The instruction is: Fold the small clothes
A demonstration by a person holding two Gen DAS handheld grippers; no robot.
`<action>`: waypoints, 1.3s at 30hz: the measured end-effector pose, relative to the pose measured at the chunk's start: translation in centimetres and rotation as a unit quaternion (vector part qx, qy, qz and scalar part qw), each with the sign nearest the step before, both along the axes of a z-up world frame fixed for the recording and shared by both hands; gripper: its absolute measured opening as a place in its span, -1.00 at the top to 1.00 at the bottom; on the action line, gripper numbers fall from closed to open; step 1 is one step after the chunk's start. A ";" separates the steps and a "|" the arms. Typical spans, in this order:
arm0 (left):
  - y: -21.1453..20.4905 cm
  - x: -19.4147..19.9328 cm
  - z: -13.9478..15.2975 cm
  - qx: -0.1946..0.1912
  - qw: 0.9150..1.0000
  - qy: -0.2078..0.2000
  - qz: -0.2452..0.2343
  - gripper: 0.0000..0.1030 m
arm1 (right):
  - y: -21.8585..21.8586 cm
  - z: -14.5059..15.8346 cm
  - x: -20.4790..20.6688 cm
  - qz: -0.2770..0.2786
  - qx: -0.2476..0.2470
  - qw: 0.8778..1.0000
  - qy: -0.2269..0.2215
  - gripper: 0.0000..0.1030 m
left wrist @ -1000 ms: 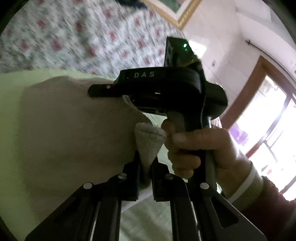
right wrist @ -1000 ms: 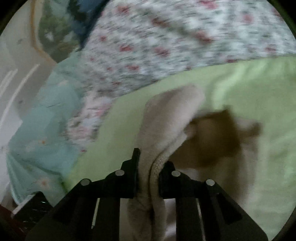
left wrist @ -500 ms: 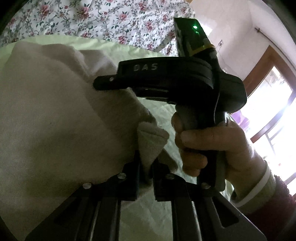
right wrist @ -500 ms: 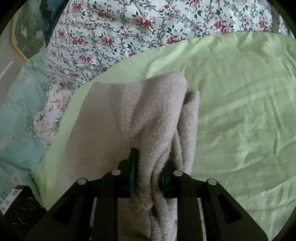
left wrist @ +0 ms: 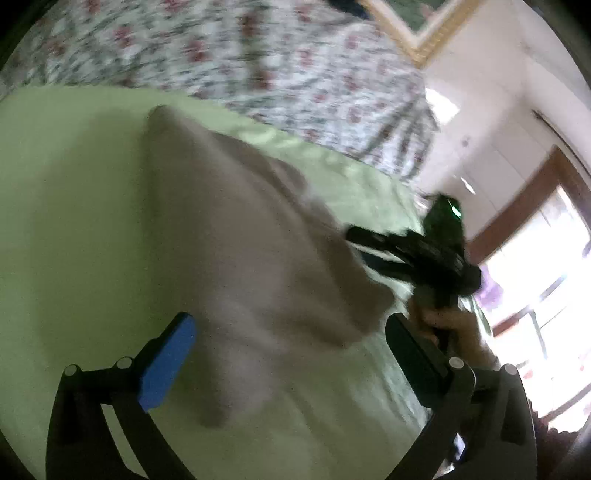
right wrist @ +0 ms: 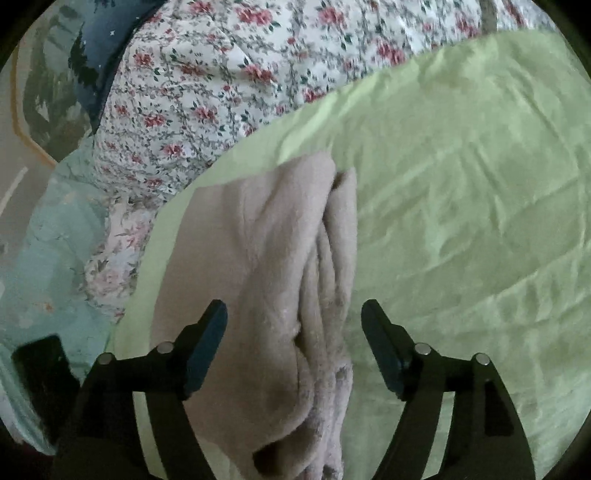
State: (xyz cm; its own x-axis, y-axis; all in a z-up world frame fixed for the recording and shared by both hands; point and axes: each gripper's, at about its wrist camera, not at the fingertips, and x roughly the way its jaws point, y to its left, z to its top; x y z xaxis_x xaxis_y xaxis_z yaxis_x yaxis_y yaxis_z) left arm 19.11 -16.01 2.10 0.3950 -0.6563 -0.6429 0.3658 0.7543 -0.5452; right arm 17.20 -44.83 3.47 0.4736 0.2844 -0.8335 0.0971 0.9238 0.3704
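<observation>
A beige fleece garment lies folded on the light green sheet. My left gripper is open above it, its jaws wide apart and empty. The right gripper's body shows at the garment's right edge in the blurred left wrist view. In the right wrist view the garment lies in soft lengthwise folds on the sheet. My right gripper is open over its near end, jaws either side of the cloth, holding nothing.
A floral quilt is heaped behind the green sheet, also in the left wrist view. A pale blue cover lies at the left. A bright window and a framed picture are on the wall.
Both grippers were shut on the garment's edges and have opened and let go. The garment now rests on the sheet. The left gripper has pulled back from the right one.
</observation>
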 end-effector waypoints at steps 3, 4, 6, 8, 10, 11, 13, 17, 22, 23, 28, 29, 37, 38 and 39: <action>1.0 3.2 -1.5 0.004 0.999 0.036 0.022 -0.99 | -0.5 -1.3 0.8 -0.006 0.026 1.000 0.012 -0.51; 1.2 4.1 -2.0 0.003 0.999 0.042 0.026 -0.99 | -0.5 -1.6 1.0 -0.008 0.030 0.999 0.016 -0.51; 1.2 6.0 -3.4 -0.005 0.998 0.062 0.026 -0.99 | -0.5 -2.5 2.0 -0.006 0.038 0.999 0.031 -0.51; 0.6 8.0 -5.0 -0.025 0.995 0.092 0.012 -0.98 | -0.4 -3.4 2.8 0.000 0.044 0.998 0.046 -0.51; 0.1 9.2 -6.3 -0.015 0.994 0.107 0.012 -0.97 | -0.1 -3.9 3.4 0.001 0.043 0.998 0.052 -0.51; -0.3 9.8 -7.1 -0.009 0.994 0.112 0.009 -0.91 | 0.1 -4.0 3.6 0.003 0.040 0.998 0.053 -0.50; -0.5 9.9 -6.9 0.001 0.996 0.086 0.008 -0.59 | 0.9 -4.3 3.8 0.014 0.032 0.997 0.062 0.00; -0.4 9.2 -6.1 0.007 0.998 0.060 -0.009 0.04 | 2.9 -4.6 3.2 0.018 0.008 0.998 0.061 0.24; 3.6 5.4 -2.1 0.027 1.000 0.013 0.003 0.20 | 7.8 -1.4 1.8 0.038 0.001 0.999 0.005 0.33; 4.8 4.3 -1.2 0.034 0.999 0.001 0.010 0.20 | 8.9 -1.1 1.6 0.046 0.001 0.999 0.001 0.33; 12.8 0.5 2.1 0.048 0.998 -0.021 0.046 0.22 | 15.6 -2.1 0.9 0.097 0.048 0.994 -0.004 0.35; 14.4 -0.2 2.4 0.050 0.997 -0.024 0.053 0.22 | 16.8 -2.5 0.8 0.105 0.058 0.993 -0.005 0.35; 22.1 -3.8 1.0 0.063 0.994 -0.021 0.091 0.22 | 24.1 -6.7 0.1 0.140 0.095 0.986 0.006 0.35; 22.4 -4.1 0.0 0.065 0.993 -0.013 0.094 0.22 | 24.6 -7.1 0.1 0.142 0.092 0.986 0.011 0.35; 22.2 -4.1 -0.6 0.067 0.993 -0.009 0.095 0.22 | 24.8 -7.5 -0.1 0.143 0.086 0.986 0.016 0.35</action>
State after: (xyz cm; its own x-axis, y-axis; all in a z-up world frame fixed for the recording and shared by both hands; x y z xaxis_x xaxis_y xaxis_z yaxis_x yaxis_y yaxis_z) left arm 14.99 6.24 1.49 0.5160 -0.4772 -0.7113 0.2183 0.8763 -0.4294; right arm 17.09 -19.99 -4.06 0.3284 0.5412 -0.7741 -0.1436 0.8387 0.5254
